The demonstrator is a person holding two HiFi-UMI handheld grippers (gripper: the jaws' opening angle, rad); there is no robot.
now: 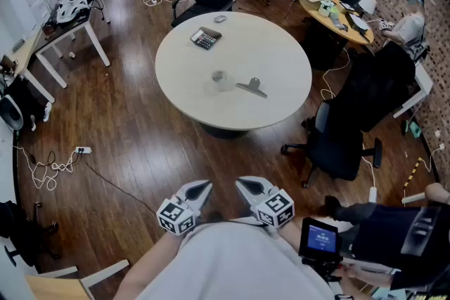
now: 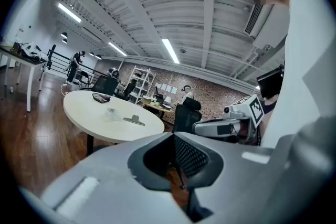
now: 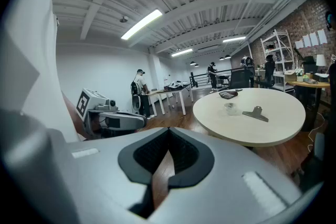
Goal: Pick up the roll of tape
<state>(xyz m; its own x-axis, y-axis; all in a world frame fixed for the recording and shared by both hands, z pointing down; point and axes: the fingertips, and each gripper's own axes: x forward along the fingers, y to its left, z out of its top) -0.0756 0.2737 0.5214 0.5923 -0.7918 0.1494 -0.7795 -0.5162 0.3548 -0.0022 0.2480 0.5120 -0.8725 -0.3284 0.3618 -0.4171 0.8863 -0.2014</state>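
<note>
The roll of tape (image 1: 220, 79) is a small clear ring lying near the middle of the round white table (image 1: 281, 56). It shows small and far off in the left gripper view (image 2: 110, 112) and in the right gripper view (image 3: 231, 108). Both grippers hang close to my body, well short of the table and over the wooden floor. My left gripper (image 1: 204, 185) is shut and empty, its jaws (image 2: 173, 136) meeting at the tips. My right gripper (image 1: 242, 183) is also shut with nothing in it (image 3: 169, 129). Each gripper sees the other beside it.
On the table lie a metal clip (image 1: 252, 87) right of the tape, a calculator (image 1: 205, 38) and a mouse (image 1: 220, 19) at the far side. Black office chairs (image 1: 341, 140) stand to the right and behind the table. A person with a screen (image 1: 320, 237) is at lower right. Cables (image 1: 53, 168) lie left.
</note>
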